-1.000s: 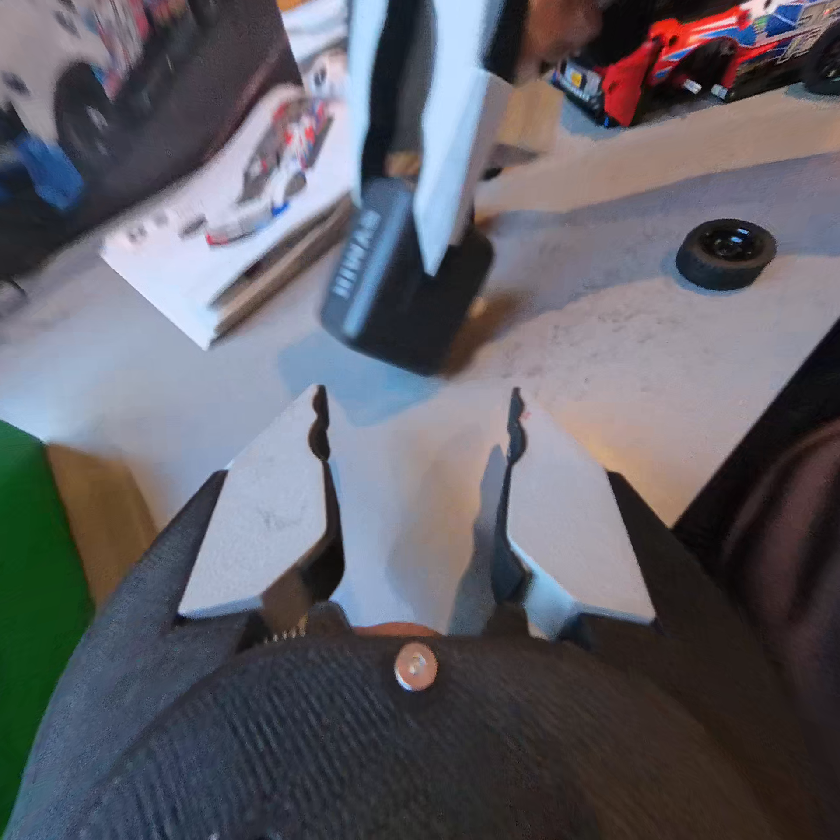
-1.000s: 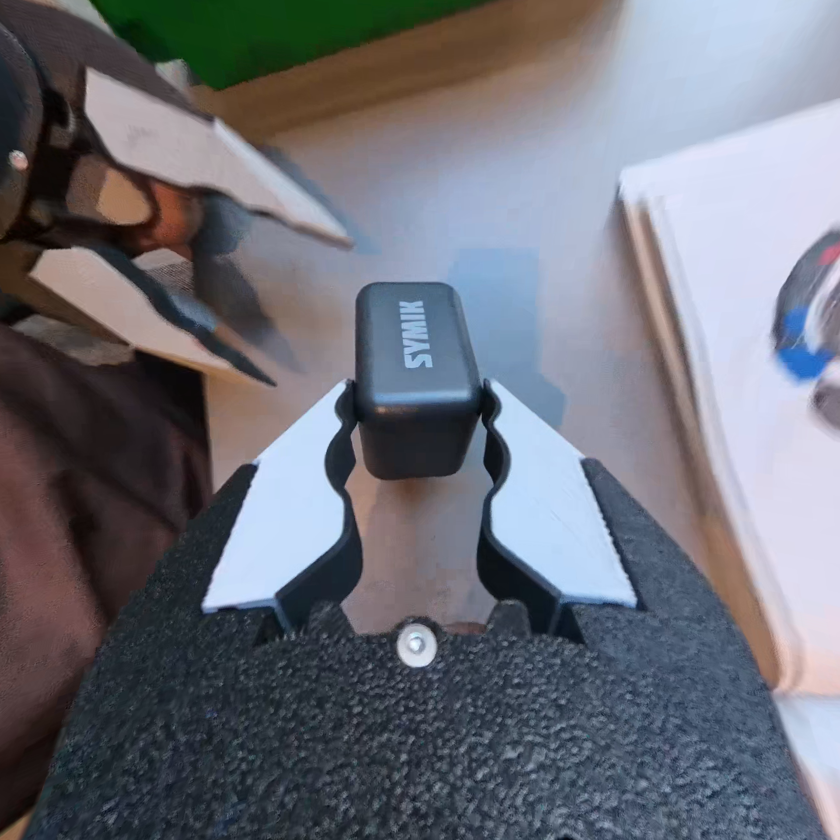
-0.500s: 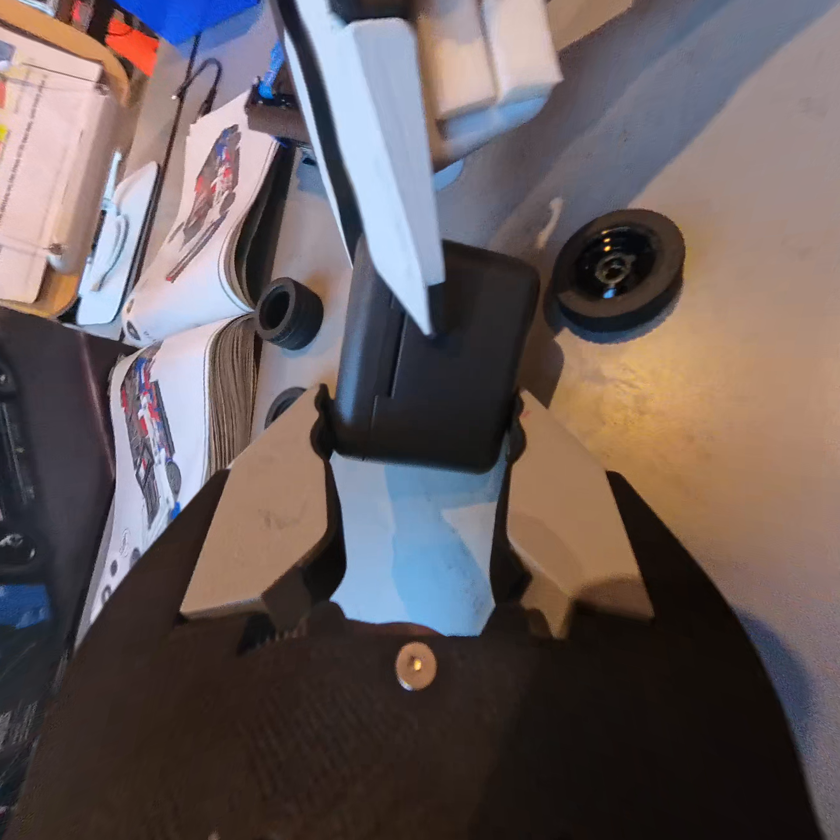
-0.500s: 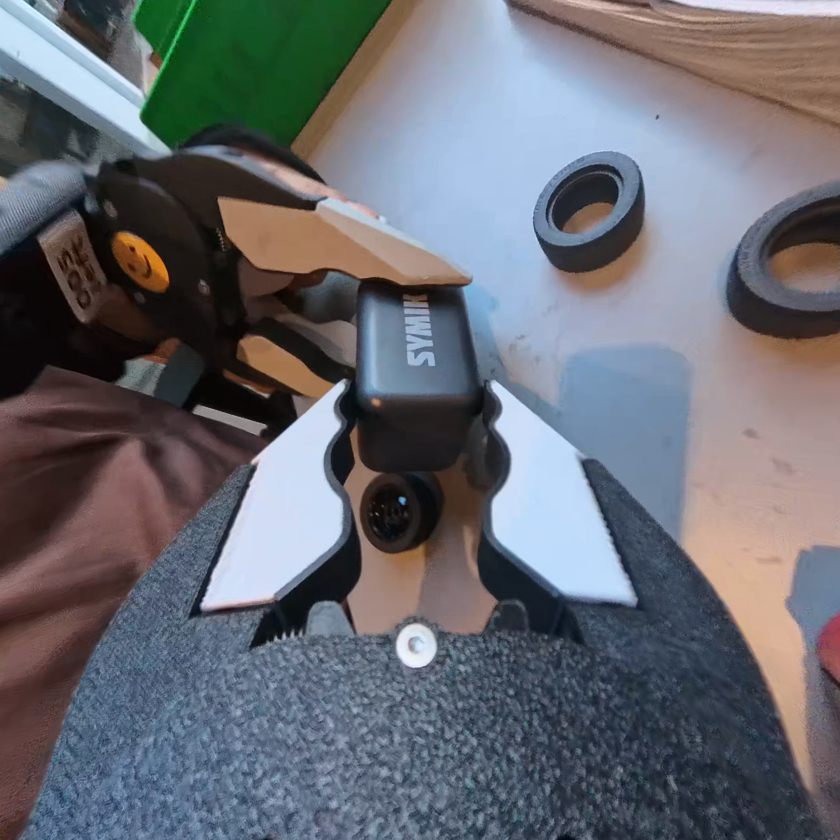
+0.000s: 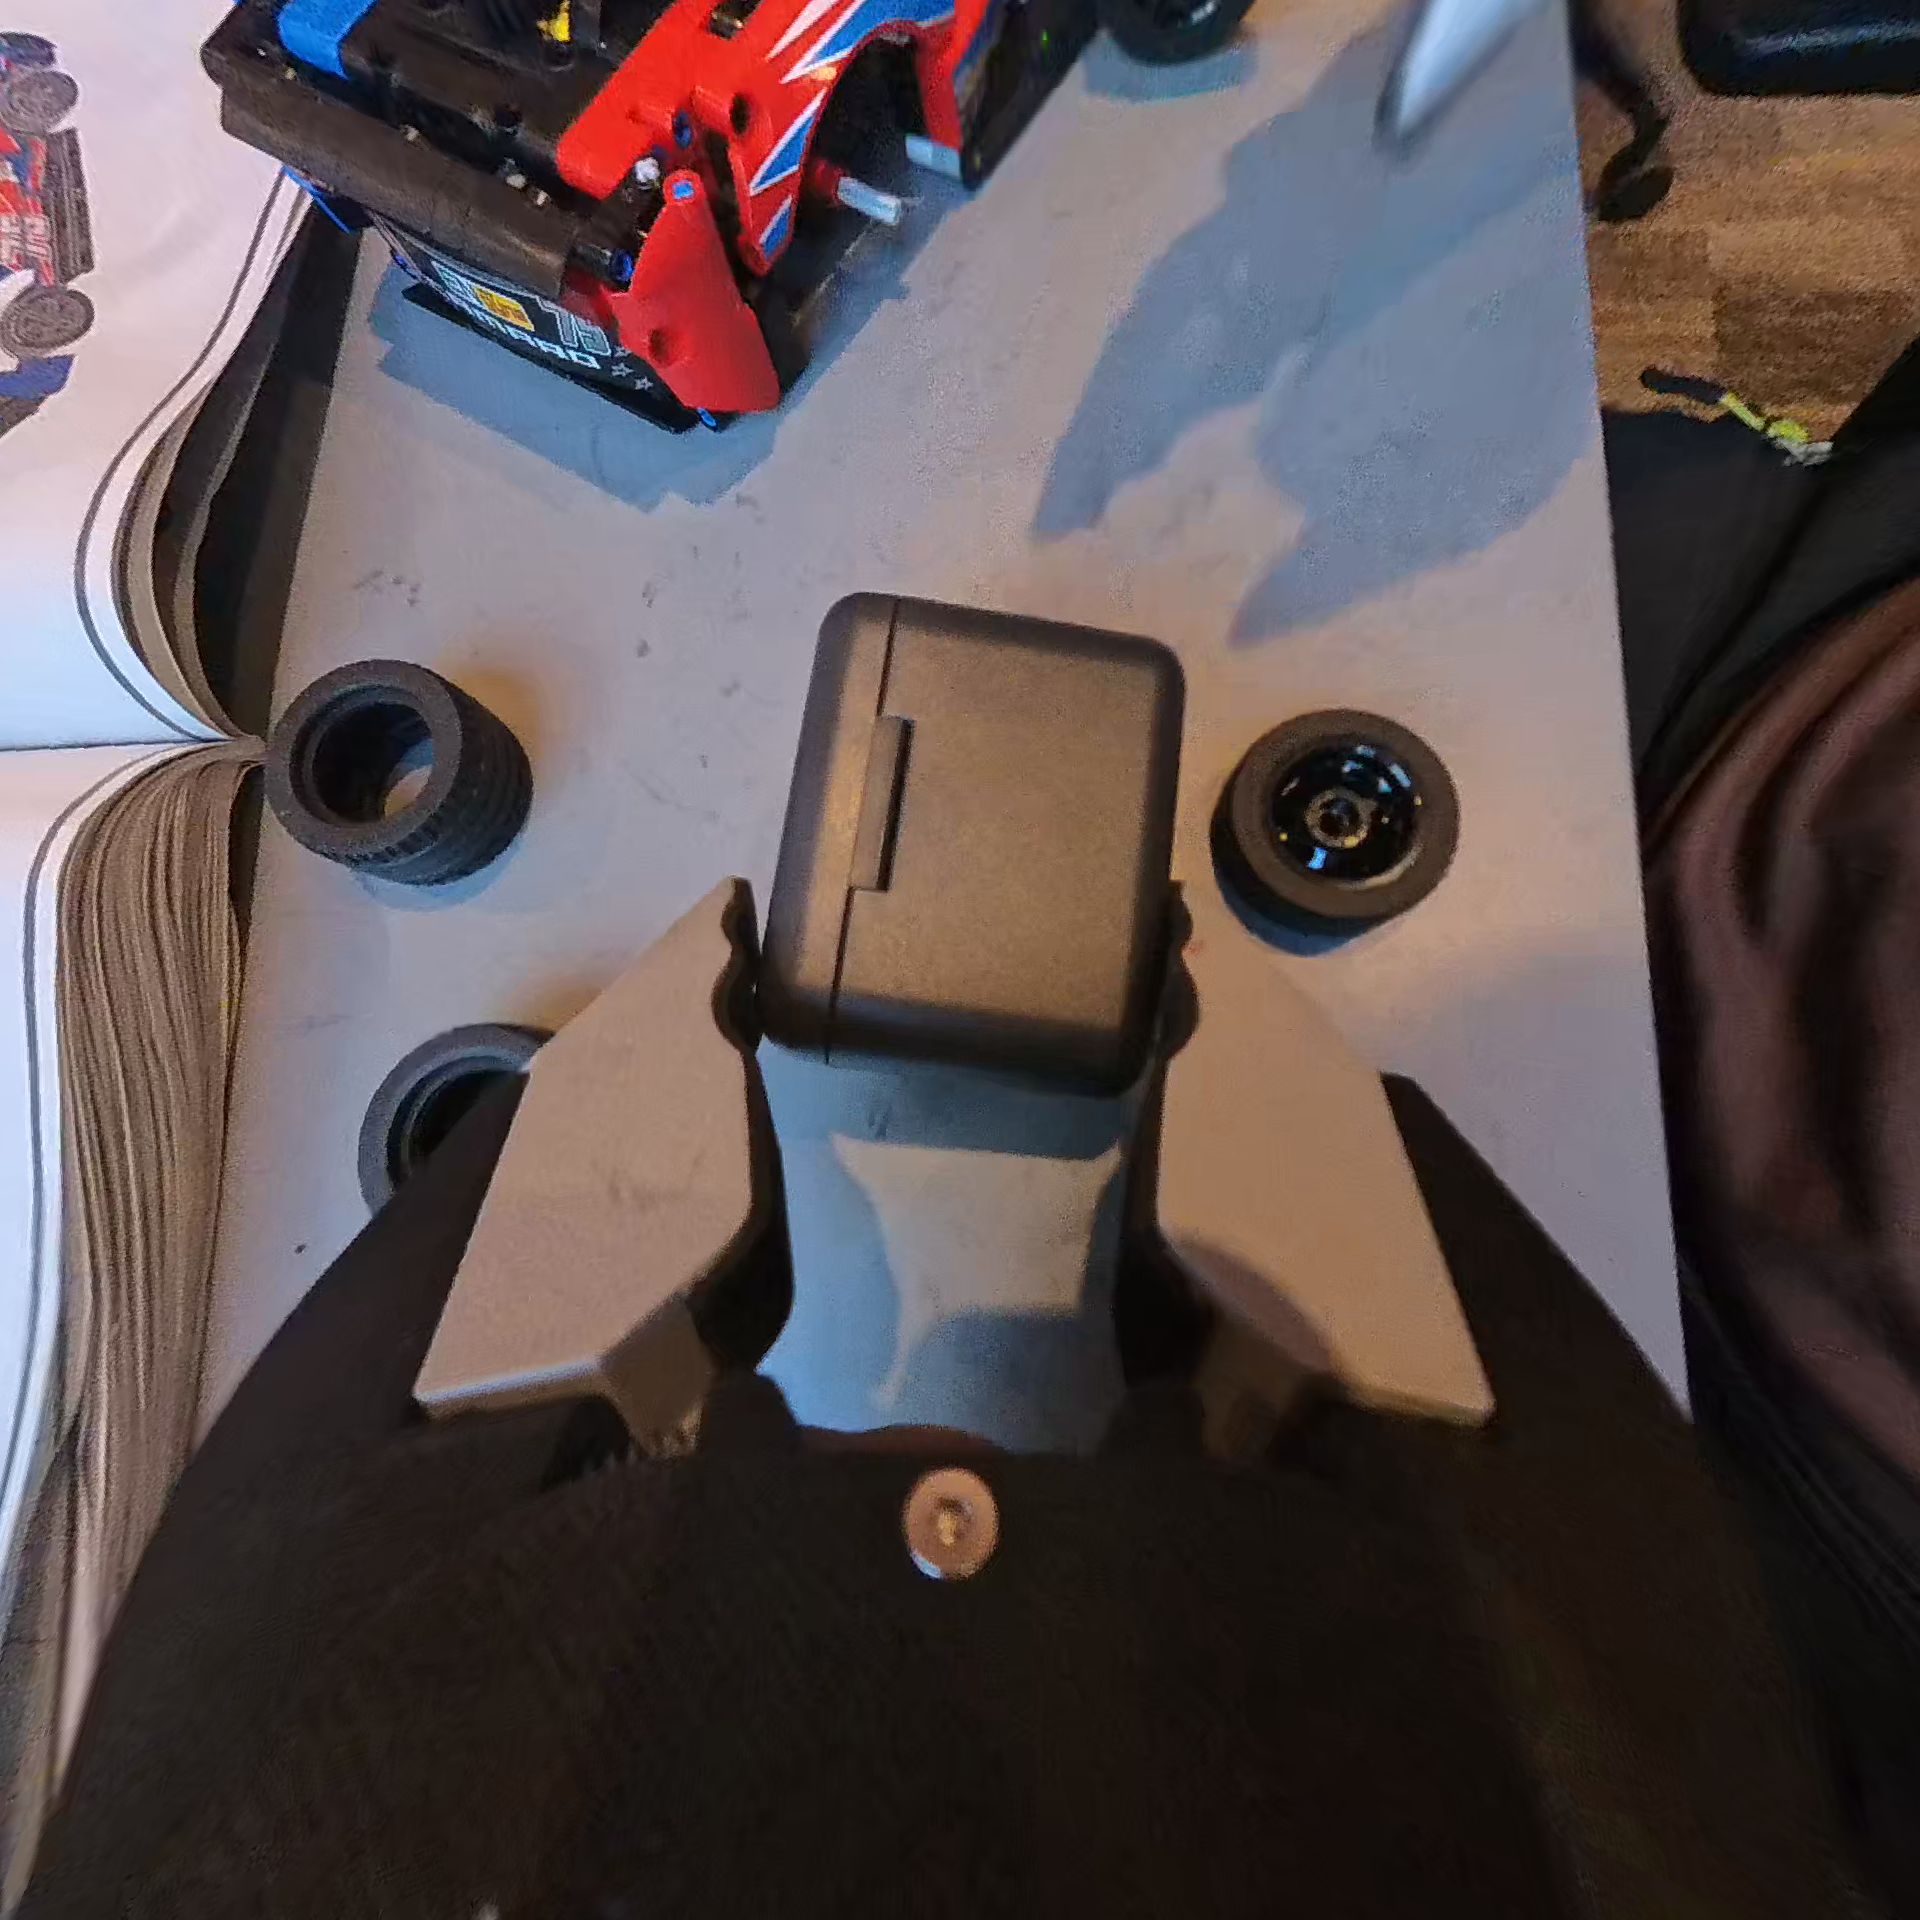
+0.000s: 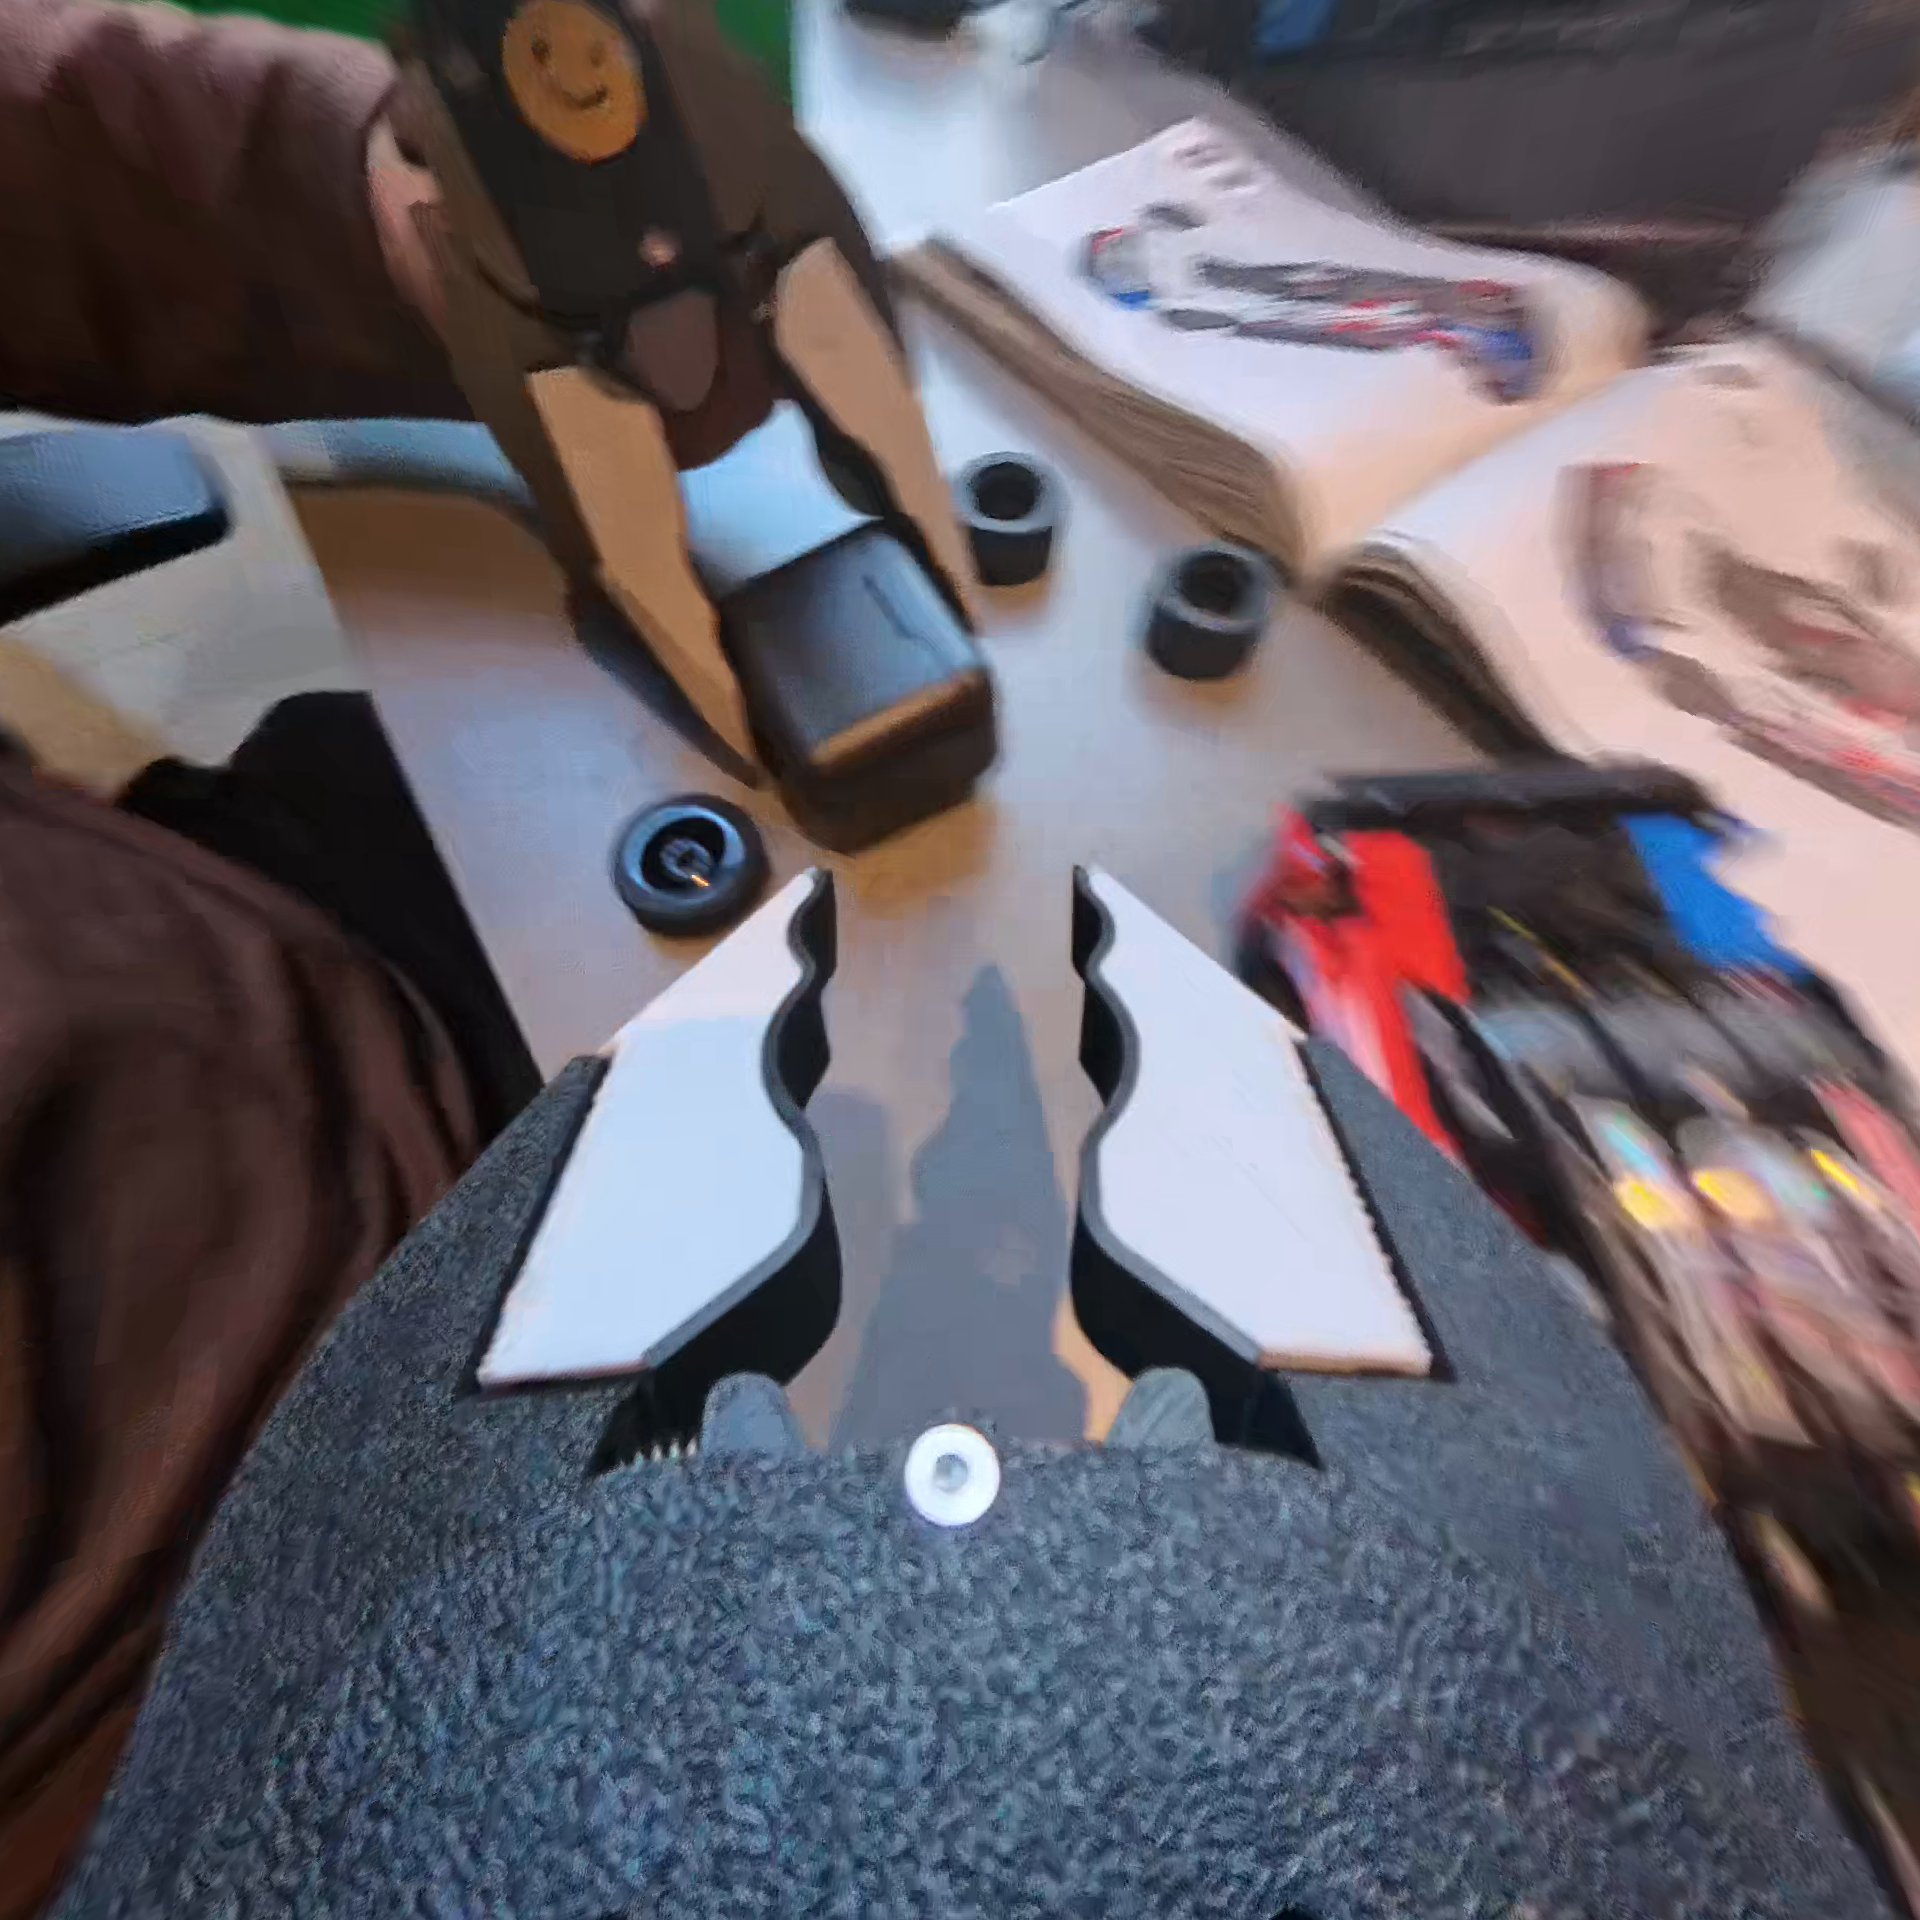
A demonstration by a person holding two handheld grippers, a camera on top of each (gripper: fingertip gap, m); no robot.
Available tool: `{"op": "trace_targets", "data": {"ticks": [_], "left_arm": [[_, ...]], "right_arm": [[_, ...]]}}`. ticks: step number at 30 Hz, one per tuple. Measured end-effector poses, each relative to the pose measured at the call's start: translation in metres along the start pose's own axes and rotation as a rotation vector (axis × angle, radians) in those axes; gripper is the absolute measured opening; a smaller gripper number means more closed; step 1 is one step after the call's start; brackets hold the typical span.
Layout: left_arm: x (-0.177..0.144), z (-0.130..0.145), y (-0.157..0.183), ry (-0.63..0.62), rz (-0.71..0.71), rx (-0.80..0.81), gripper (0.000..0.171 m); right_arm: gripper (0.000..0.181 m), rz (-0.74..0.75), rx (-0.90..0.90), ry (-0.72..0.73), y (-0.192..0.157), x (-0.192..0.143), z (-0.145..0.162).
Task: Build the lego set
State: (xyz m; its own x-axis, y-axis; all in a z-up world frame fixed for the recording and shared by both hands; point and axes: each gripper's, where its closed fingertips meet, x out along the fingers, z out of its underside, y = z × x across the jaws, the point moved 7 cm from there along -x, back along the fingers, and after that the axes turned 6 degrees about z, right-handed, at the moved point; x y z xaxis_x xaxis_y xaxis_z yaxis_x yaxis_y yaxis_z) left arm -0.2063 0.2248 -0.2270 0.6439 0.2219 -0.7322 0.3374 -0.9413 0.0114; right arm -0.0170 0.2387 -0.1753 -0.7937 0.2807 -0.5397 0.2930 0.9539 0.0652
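Note:
My left gripper [image 5: 961, 914] is shut on a small black box [image 5: 977, 831] and holds it above the grey table [image 5: 1039, 499]. The same box [image 6: 862, 675] shows in the right wrist view, between the left gripper's fingers [image 6: 623, 540]. My right gripper [image 6: 951, 904] is open and empty, just short of the box. A wheel with a black rim [image 5: 1335, 821] lies right of the box; it also shows in the right wrist view [image 6: 686, 862]. Two bare black tyres [image 5: 395, 774] [image 5: 436, 1101] lie to the left. The red, blue and black lego car [image 5: 644, 177] stands at the far side.
An open instruction booklet [image 5: 94, 582] lies along the table's left edge, touching the far tyre. The table's right edge [image 5: 1600, 644] drops to a dark floor and a brown sleeve [image 5: 1787, 1039]. In the right wrist view the car [image 6: 1455, 977] is close on the right.
The right gripper has let go of the black box, opened and drawn back. The left gripper closed on the box and now holds it alone, swung round toward the car.

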Motion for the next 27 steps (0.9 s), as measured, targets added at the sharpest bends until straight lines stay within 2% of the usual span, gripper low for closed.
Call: {"op": "trace_targets", "data": {"ticks": [2, 4, 6, 8, 11, 13, 16, 19, 21, 24, 27], "left_arm": [[0.004, -0.003, -0.002, 0.014, 0.012, -0.022, 0.074], [0.008, -0.007, -0.005, 0.024, 0.017, -0.032, 0.074], [0.012, -0.011, -0.006, 0.021, 0.022, -0.035, 0.074], [0.016, -0.016, -0.006, 0.006, 0.021, -0.026, 0.074], [0.027, -0.028, -0.001, -0.005, 0.028, -0.017, 0.074], [0.036, -0.037, 0.004, -0.012, 0.046, -0.024, 0.074], [0.046, -0.046, 0.007, -0.037, 0.044, -0.046, 0.073], [0.053, -0.053, 0.01, -0.032, 0.035, -0.045, 0.073], [0.058, -0.058, 0.013, -0.045, 0.036, -0.039, 0.073], [0.058, -0.07, 0.016, -0.034, 0.028, -0.01, 0.072], [0.042, -0.099, 0.012, 0.066, -0.021, 0.02, 0.069]], "right_arm": [[0.031, 0.199, 0.056, 0.057, 0.028, -0.057, 0.023], [0.027, 0.346, 0.191, 0.097, 0.061, -0.118, 0.056], [0.04, 0.439, 0.367, 0.08, 0.094, -0.166, 0.1], [0.054, 0.467, 0.543, 0.038, 0.122, -0.19, 0.142], [0.069, 0.246, 0.76, 0.058, 0.143, -0.182, 0.168], [0.072, 0.177, 0.76, 0.043, 0.149, -0.171, 0.171], [0.087, 0.222, 0.545, -0.045, 0.143, -0.164, 0.169], [0.088, 0.28, 0.343, -0.095, 0.127, -0.155, 0.169], [0.091, 0.301, 0.331, -0.143, 0.125, -0.145, 0.177], [0.096, 0.296, 0.363, -0.132, 0.126, -0.128, 0.181], [0.081, 0.344, 0.348, -0.124, 0.129, -0.122, 0.178]]}}
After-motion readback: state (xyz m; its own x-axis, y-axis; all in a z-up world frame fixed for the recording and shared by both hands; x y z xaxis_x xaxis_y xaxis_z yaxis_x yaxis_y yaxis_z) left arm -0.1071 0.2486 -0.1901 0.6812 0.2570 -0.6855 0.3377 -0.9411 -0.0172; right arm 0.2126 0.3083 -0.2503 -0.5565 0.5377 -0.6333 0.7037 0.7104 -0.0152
